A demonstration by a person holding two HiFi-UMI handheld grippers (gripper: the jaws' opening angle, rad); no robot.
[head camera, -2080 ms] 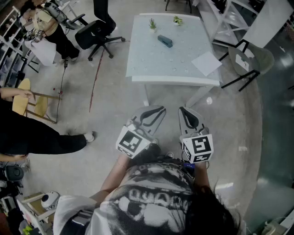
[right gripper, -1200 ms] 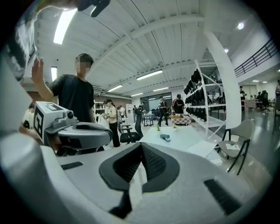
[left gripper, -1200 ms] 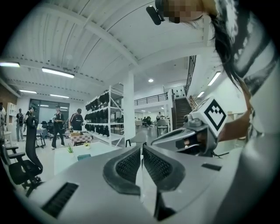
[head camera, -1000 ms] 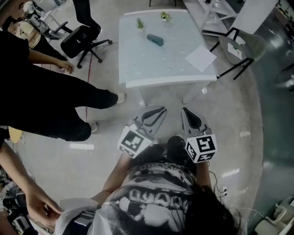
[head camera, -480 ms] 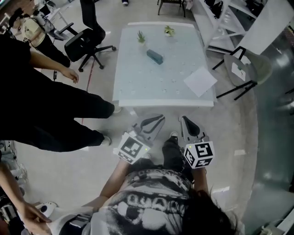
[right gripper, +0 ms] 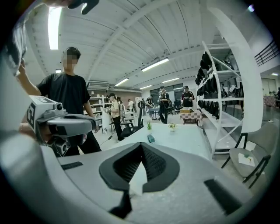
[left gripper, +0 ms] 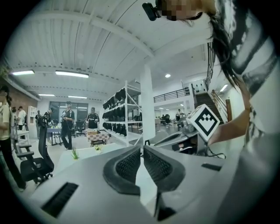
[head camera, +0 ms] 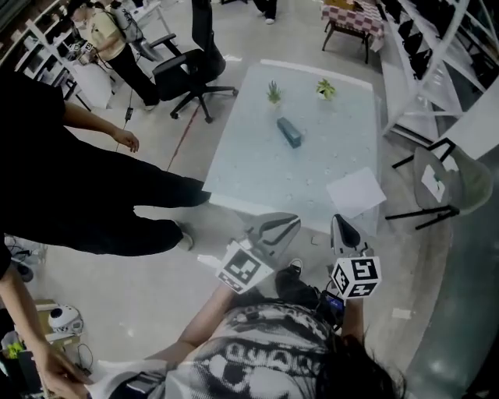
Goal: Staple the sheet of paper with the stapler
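Note:
A dark teal stapler (head camera: pixel 288 132) lies mid-table on the pale table (head camera: pixel 257 167). The white sheet of paper (head camera: pixel 355 192) rests near the table's front right corner. Two small potted plants (head camera: pixel 274 92) (head camera: pixel 325 88) stand at the far edge. My left gripper (head camera: pixel 293 220) and right gripper (head camera: pixel 337 220) hang side by side just short of the table's near edge, both shut with nothing held. The right gripper view shows its jaws (right gripper: pixel 141 145) closed, with the stapler (right gripper: pixel 151 138) far ahead. In the left gripper view the jaws (left gripper: pixel 141 149) are closed too.
A person in black (head camera: pixel 86 195) stands close at the left of the table. A black office chair (head camera: pixel 191 66) is at the far left, and a grey chair (head camera: pixel 437 179) and white shelving (head camera: pixel 425 70) stand at the right. A checkered small table (head camera: pixel 355 15) is beyond.
The table has drawn closer and both shut grippers have advanced to its near edge. The person in black came in on the left.

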